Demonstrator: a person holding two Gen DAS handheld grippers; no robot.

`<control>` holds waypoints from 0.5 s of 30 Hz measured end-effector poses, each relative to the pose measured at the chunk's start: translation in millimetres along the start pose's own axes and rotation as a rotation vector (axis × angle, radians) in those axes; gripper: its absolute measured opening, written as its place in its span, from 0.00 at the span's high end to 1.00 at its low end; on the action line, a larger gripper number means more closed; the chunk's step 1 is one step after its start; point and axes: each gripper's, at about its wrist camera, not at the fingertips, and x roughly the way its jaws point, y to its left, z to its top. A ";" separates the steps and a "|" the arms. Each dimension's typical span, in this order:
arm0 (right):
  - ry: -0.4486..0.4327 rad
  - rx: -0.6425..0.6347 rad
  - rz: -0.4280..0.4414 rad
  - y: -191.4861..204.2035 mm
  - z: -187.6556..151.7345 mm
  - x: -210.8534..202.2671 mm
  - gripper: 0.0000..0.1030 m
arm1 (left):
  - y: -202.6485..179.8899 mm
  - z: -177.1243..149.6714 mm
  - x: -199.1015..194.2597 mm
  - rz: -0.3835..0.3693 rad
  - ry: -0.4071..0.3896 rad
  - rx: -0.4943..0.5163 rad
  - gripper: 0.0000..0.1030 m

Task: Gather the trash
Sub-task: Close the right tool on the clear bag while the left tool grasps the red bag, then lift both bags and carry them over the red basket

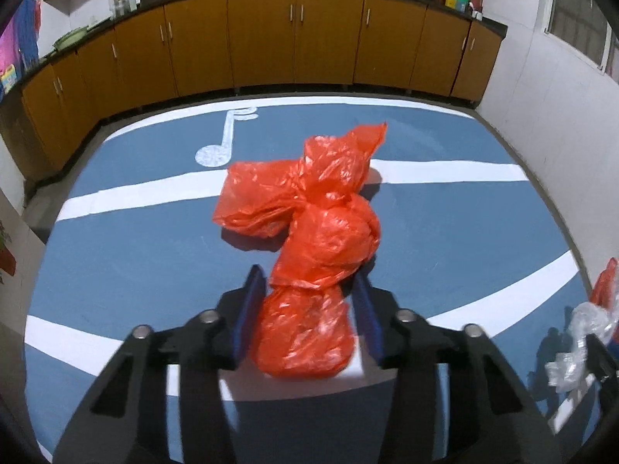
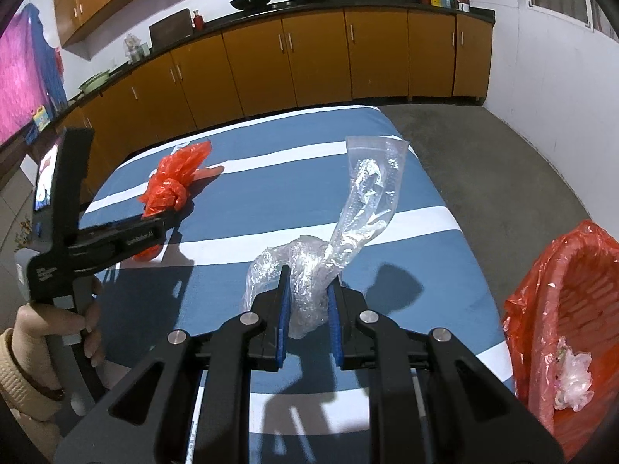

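On the blue striped table (image 2: 425,201), my left tongs (image 1: 309,282) clench the knotted red bag (image 1: 309,239); my right tongs (image 2: 307,294) pinch clear plastic wrap (image 2: 348,224), beside the red-lined bin (image 2: 572,309).

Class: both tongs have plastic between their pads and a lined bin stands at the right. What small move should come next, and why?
Probably swing the right tongs over the bin and drop the clear bag: they already pinch it and the bin is close. The left tongs have only just been closing around the red bag.
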 end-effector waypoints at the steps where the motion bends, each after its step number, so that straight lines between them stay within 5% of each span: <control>1: -0.002 0.002 0.001 -0.5 0.0 -1.3 0.83 | -0.1 -0.3 -0.7 -0.010 -0.002 0.002 0.74; 6: -0.016 0.005 0.003 -4.0 -1.8 -9.2 0.83 | -5.1 -5.3 -11.2 -0.024 -0.035 0.024 0.85; 15: -0.067 0.014 -0.004 -12.3 -4.3 -42.1 0.83 | -24.6 -18.2 -64.9 -0.063 -0.131 0.078 0.87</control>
